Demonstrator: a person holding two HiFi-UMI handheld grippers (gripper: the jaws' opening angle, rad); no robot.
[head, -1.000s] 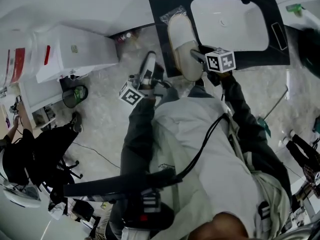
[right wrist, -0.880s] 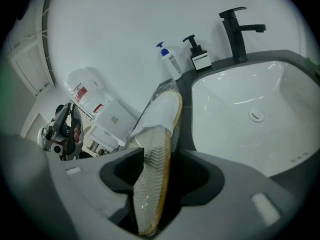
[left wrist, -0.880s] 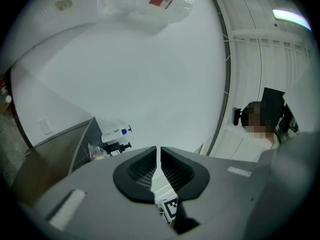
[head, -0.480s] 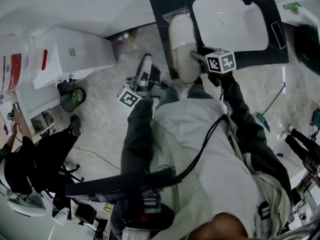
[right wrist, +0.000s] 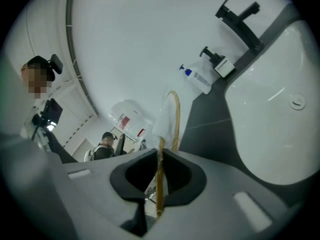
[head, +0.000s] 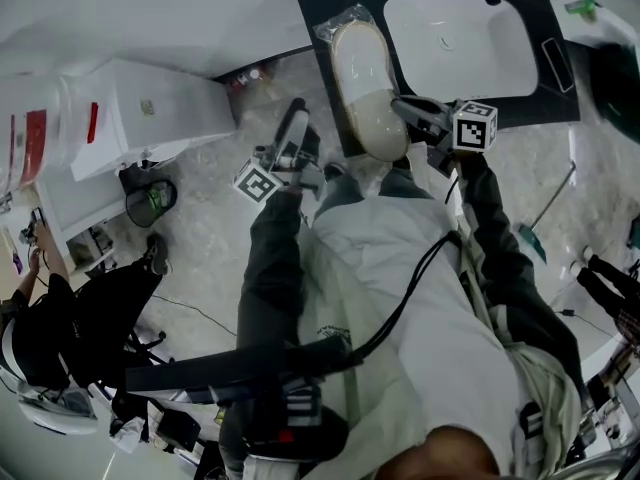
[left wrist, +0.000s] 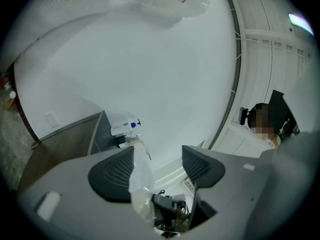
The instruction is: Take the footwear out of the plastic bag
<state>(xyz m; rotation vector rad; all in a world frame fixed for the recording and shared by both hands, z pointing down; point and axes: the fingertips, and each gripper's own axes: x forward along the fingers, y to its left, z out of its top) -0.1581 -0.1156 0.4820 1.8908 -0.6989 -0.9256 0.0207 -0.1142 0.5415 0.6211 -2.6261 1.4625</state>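
A cream slipper (head: 365, 83) in a clear plastic bag (head: 340, 23) is held over the left end of the dark counter (head: 318, 58). My right gripper (head: 403, 109) grips the slipper's near end. In the right gripper view its jaws (right wrist: 160, 171) have just been closing and pinch the slipper's thin tan edge (right wrist: 175, 114), with bag film (right wrist: 162, 116) beside it. My left gripper (head: 298, 118) stays left of the slipper, clear of the counter. Its jaws (left wrist: 157, 166) have just been opening and stand wide apart. A strip of clear film (left wrist: 137, 176) hangs by the left pad, unpinched.
A white sink basin (head: 460, 38) fills the counter's right part, with a black faucet (right wrist: 240, 16) and a soap bottle (right wrist: 197, 79) behind it. A white cabinet (head: 150, 108) stands at the left. A seated person (head: 40, 313) is at the far left, beside office chairs.
The right gripper closed on the slipper and lifted its near end, and its marker cube shifted right. The left gripper sank slightly beside the counter.
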